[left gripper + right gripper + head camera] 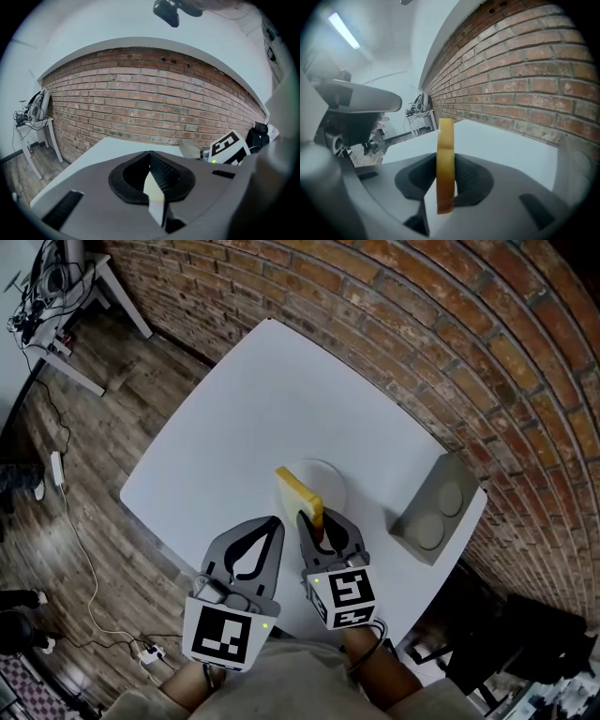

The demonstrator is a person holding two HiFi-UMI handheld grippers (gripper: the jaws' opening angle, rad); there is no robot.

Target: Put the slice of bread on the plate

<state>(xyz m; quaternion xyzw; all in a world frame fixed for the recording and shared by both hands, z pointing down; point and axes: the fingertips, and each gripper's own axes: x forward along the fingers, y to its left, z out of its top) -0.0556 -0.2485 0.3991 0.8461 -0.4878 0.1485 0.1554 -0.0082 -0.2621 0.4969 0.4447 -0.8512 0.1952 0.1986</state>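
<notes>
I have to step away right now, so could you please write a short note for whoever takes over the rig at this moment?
Right gripper: shut on the slice of bread, which is held on edge at the near side of the white plate.
Left gripper: shut and empty, beside the right one at the white table's near edge.
Done: bread gripped and brought to the plate.
Left: lay it flat on the plate and open the jaws. I cannot tell whether it touches the plate yet.
</notes>
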